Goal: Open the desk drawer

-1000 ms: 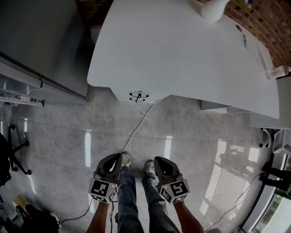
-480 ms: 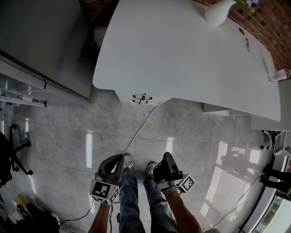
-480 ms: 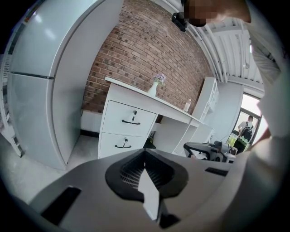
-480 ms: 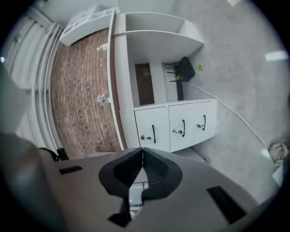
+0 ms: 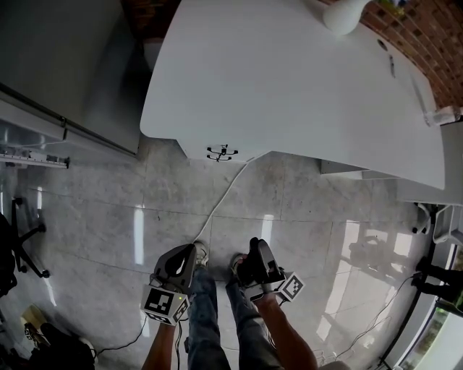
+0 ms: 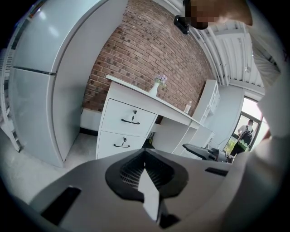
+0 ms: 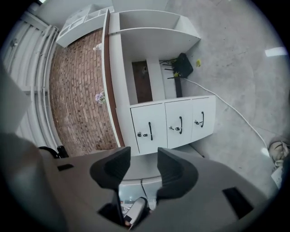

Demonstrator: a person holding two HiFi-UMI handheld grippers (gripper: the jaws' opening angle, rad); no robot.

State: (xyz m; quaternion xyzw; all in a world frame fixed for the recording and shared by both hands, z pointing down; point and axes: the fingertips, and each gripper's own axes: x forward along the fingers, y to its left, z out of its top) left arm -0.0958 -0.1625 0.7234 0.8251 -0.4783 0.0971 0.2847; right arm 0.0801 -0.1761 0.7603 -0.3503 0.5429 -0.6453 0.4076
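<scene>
The white desk (image 5: 289, 87) fills the top of the head view, with the drawers' black handles (image 5: 221, 152) showing under its near-left end. In the left gripper view the top drawer (image 6: 131, 118) and the one below it (image 6: 122, 144) face me across the floor. The right gripper view is turned on its side and shows three drawer fronts (image 7: 180, 124) in a row. My left gripper (image 5: 189, 249) (image 6: 145, 152) is shut and holds nothing. My right gripper (image 5: 255, 244) (image 7: 144, 156) lies rolled on its side, its jaws opening with nothing between them. Both are well short of the desk.
A white cable (image 5: 221, 199) runs over the tiled floor from the desk toward my shoes. A tall grey fridge (image 6: 41, 81) stands left of the desk. A white vase (image 5: 343, 14) sits on the desktop. An office chair (image 5: 22, 238) is at far left.
My right gripper has rolled onto its side, so its marker cube now points right, and it has shifted slightly. The left gripper has stayed where it was.
</scene>
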